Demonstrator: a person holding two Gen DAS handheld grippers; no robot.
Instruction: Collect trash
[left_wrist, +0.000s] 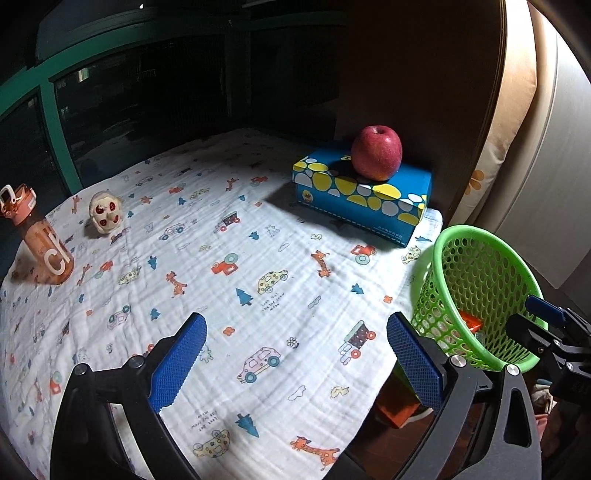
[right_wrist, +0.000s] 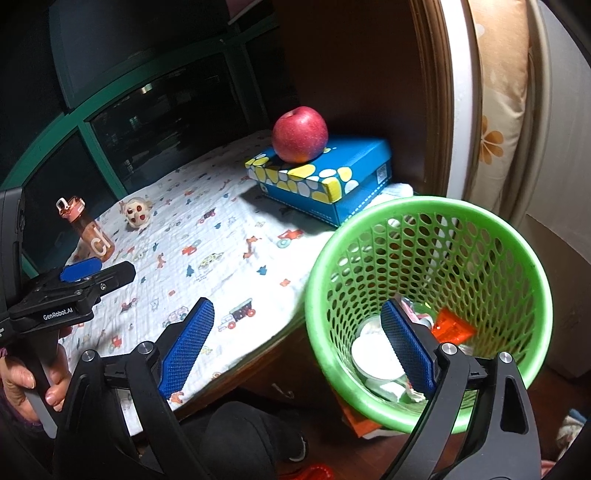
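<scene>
Both the left gripper (left_wrist: 295, 354) and the right gripper (right_wrist: 297, 339) are spread apart and hold nothing, while the green basket (right_wrist: 373, 218) beside the table edge contains an orange wrapper (right_wrist: 452, 326), a white cup (right_wrist: 373, 354) and perhaps some crumpled paper (right_wrist: 413, 395), partly hidden.

Part of the trash (right_wrist: 376, 356) in the green basket (right_wrist: 491, 229) is covered by the right gripper's (right_wrist: 297, 345) blue finger, and the pale pieces cannot be identified. In the left wrist view only an orange scrap (left_wrist: 470, 322) is made out through the mesh. The small print on the blue box (left_wrist: 397, 232) cannot be read. The left hand (right_wrist: 26, 384) is cut off by the frame edge.
</scene>
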